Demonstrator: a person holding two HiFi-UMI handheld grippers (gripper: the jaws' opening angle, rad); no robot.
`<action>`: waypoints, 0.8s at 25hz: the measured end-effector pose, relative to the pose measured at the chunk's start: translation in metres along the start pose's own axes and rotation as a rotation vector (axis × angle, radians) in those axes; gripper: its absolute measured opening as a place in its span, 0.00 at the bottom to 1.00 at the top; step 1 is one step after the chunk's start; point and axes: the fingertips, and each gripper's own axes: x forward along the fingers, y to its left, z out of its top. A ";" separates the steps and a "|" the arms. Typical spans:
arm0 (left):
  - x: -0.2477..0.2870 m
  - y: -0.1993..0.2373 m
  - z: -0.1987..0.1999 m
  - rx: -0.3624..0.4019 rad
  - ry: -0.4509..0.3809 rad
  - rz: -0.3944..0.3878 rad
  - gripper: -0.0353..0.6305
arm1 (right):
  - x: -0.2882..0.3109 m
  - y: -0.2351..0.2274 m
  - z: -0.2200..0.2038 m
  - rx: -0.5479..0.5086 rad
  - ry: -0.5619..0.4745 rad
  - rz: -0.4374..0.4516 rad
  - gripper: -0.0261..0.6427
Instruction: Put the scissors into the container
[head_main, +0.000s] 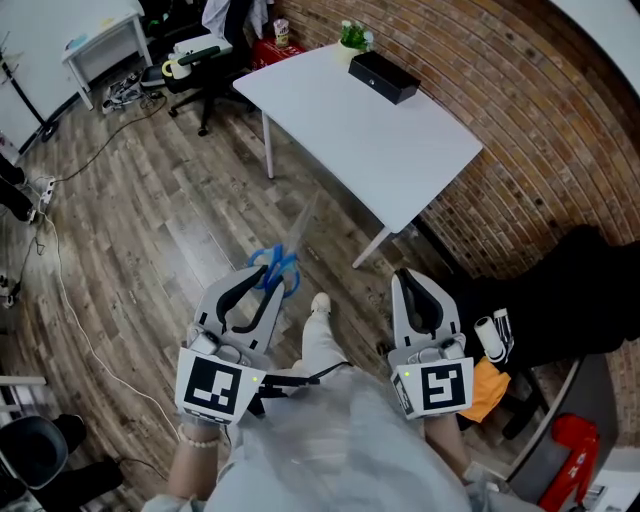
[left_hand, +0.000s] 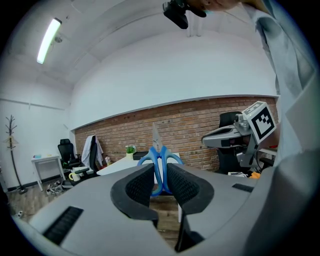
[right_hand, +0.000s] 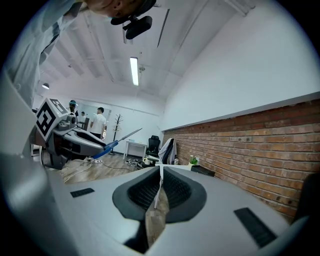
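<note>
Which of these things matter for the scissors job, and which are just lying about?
In the job: scissors, left gripper clamped on them, container, table under it.
Lying about: plant, chair, mug, right gripper, shut, empty.

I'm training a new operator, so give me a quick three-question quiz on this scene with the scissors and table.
1. True or false: the left gripper is shut on the scissors.
2. What stands near the black container on the white table? A) a green plant B) a red mug C) a laptop
3. Fill in: the right gripper holds ____.
Key: 1 true; 2 A; 3 nothing.
</note>
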 end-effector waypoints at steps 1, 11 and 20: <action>0.002 0.001 -0.001 -0.002 0.001 0.003 0.20 | 0.003 -0.002 0.000 0.000 -0.001 0.003 0.11; 0.044 0.024 0.000 -0.008 0.005 0.020 0.20 | 0.046 -0.023 -0.004 0.000 0.002 0.029 0.11; 0.106 0.055 -0.003 -0.029 0.027 0.030 0.20 | 0.108 -0.062 -0.012 -0.009 0.021 0.049 0.11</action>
